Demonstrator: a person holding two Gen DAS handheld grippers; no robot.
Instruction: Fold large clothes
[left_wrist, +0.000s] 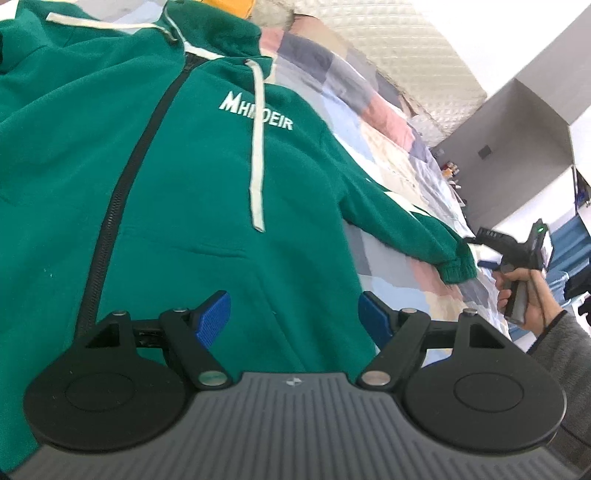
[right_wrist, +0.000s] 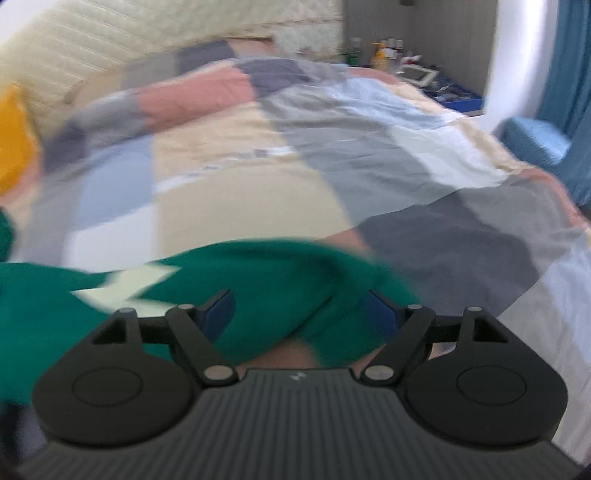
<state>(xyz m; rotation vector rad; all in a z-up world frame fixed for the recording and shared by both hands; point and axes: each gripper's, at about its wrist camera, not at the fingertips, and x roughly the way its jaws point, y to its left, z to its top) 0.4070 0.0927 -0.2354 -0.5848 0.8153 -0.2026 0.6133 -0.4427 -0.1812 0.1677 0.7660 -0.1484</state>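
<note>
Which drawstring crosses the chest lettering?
The long drawstring hanging down the front crosses the white lettering; the other drawstring lies sideways across the hood, above it.

The left tool (left_wrist: 293, 317) tilts downward with its blue pads spread wide and nothing pinched between them. The right tool (right_wrist: 299, 317) also angles down, pads apart and gripping nothing. A hand (left_wrist: 521, 291) in a grey sleeve (left_wrist: 565, 354) grips the right tool's handle.

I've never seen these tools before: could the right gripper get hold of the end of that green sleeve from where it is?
Probably yes. The right gripper stands open right over the sleeve cuff, which lies flat on the patchwork quilt with nothing covering it. The picture is blurred, so contact is unclear.
</note>
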